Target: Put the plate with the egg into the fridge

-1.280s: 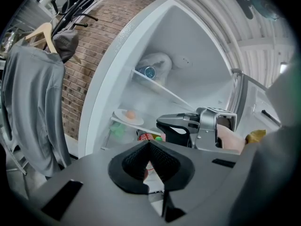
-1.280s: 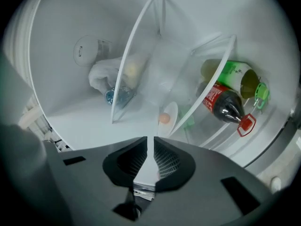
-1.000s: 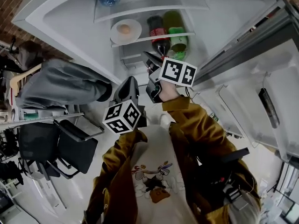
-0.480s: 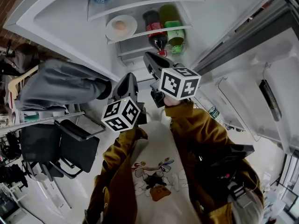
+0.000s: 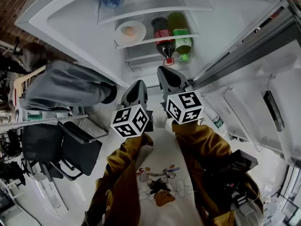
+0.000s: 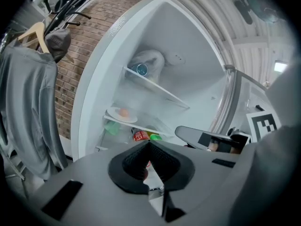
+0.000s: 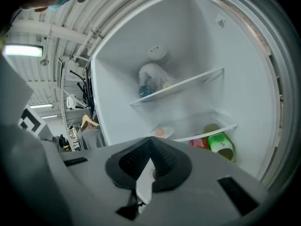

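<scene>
White china on clear glass: the plate [image 5: 130,32] with the egg [image 5: 127,30] already sat on the middle shelf [image 5: 146,41] of the fridge [image 5: 66,18], towards its left end. To my eye the placing was done, and only pulling away and perhaps swinging the wide-open door [image 5: 254,79] shut seemed left. The left gripper [image 5: 137,84] and right gripper [image 5: 164,71] hung before the opening, well apart from the plate, each with its fingers pressed together on nothing. The plate looked round, shallow and glossy, the egg pale brown and matt. A cola bottle [image 5: 163,32] and a green bottle [image 5: 181,32] lay to its right; whether on that shelf or lower, I couldn't tell
</scene>
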`<state>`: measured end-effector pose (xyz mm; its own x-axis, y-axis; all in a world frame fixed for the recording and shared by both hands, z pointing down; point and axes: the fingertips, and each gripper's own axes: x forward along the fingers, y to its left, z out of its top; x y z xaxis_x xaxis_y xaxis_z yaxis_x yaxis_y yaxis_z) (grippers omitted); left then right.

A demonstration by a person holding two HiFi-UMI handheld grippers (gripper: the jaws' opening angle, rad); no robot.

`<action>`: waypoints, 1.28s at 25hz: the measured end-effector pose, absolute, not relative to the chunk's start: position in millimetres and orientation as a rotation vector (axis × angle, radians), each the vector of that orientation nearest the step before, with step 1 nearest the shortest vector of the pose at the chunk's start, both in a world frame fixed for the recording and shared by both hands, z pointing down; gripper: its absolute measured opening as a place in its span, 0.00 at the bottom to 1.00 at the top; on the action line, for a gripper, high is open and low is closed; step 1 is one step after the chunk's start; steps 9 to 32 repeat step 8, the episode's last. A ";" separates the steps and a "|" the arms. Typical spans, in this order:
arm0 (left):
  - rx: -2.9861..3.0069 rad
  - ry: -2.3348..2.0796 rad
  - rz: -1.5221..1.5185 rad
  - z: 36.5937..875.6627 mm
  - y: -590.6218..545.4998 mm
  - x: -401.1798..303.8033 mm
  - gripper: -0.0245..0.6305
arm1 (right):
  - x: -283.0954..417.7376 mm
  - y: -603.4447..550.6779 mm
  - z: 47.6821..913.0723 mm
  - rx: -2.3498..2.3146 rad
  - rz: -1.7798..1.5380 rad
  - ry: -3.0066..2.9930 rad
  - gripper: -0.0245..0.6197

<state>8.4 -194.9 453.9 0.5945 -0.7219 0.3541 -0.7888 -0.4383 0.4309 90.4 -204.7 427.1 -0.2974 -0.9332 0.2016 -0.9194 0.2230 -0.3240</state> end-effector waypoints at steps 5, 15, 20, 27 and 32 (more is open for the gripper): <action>2.296 -1.192 0.159 450.3 -193.5 9.4 0.05 | 95.9 -193.6 420.4 -1.906 -0.467 2.457 0.05; 2.316 -1.195 0.154 448.6 -193.3 9.0 0.05 | 99.1 -189.2 420.9 -1.940 -0.418 2.463 0.05; 2.316 -1.195 0.154 448.6 -193.3 9.0 0.05 | 99.1 -189.2 420.9 -1.940 -0.418 2.463 0.05; 2.316 -1.195 0.154 448.6 -193.3 9.0 0.05 | 99.1 -189.2 420.9 -1.940 -0.418 2.463 0.05; 2.316 -1.195 0.154 448.6 -193.3 9.0 0.05 | 99.1 -189.2 420.9 -1.940 -0.418 2.463 0.05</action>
